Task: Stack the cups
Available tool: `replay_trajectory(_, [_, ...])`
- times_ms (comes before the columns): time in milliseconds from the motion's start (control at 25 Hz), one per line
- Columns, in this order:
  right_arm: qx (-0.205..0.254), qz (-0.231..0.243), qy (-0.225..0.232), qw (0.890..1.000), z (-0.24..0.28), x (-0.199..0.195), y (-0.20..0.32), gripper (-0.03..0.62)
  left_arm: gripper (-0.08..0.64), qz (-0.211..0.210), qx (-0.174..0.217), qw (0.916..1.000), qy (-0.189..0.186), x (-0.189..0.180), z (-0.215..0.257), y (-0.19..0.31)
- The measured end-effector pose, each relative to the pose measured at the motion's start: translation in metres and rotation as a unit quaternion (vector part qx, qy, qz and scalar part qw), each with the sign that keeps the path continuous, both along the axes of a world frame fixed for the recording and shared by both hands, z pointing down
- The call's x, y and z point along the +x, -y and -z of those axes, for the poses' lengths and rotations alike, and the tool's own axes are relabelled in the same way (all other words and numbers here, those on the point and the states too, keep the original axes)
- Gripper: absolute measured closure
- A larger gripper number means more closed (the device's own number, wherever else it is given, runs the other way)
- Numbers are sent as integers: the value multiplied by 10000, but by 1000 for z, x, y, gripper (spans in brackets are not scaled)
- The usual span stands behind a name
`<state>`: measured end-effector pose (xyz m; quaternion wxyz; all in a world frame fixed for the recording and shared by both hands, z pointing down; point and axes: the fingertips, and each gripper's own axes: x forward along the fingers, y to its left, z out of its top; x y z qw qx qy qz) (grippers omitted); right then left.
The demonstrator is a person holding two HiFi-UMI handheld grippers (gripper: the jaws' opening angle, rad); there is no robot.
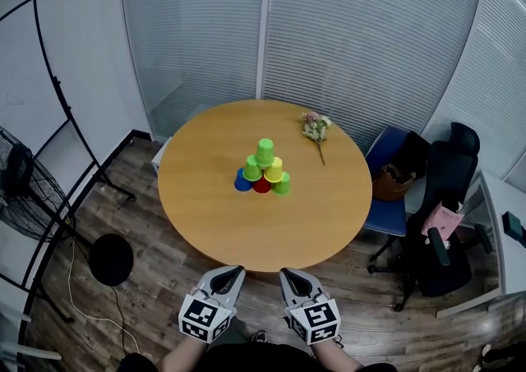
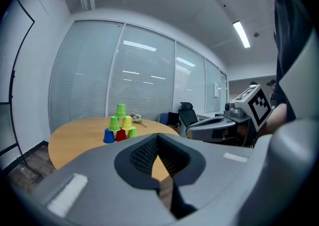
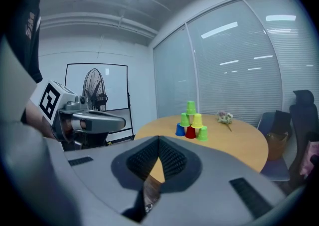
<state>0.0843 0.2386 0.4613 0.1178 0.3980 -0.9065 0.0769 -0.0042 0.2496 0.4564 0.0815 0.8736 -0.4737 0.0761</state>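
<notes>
Head view shows six cups [image 1: 263,169] built into a pyramid mid-way across the round table [image 1: 205,222]: blue, red and green below, green and yellow above, green on top. Off the near edge, the left gripper [image 1: 234,270] and right gripper [image 1: 286,273] hover, both pressed together and empty.

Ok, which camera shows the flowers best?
The head view: the flowers lie unobstructed on the table, blossoms and stem visible. The right gripper view shows them small and side-on. The left gripper view shows only a speck beside the cups.
</notes>
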Motion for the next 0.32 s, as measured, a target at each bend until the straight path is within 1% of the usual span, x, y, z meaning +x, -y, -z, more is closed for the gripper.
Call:
replay_trajectory(120, [31, -1, -10, 10000, 2, 1, 2, 578, 549, 17, 30, 10000, -2, 2, 2, 1])
replay_trajectory(320, [-43, -54, -12, 10000, -2, 3, 7, 578, 549, -12, 33, 10000, -12, 6, 1, 6])
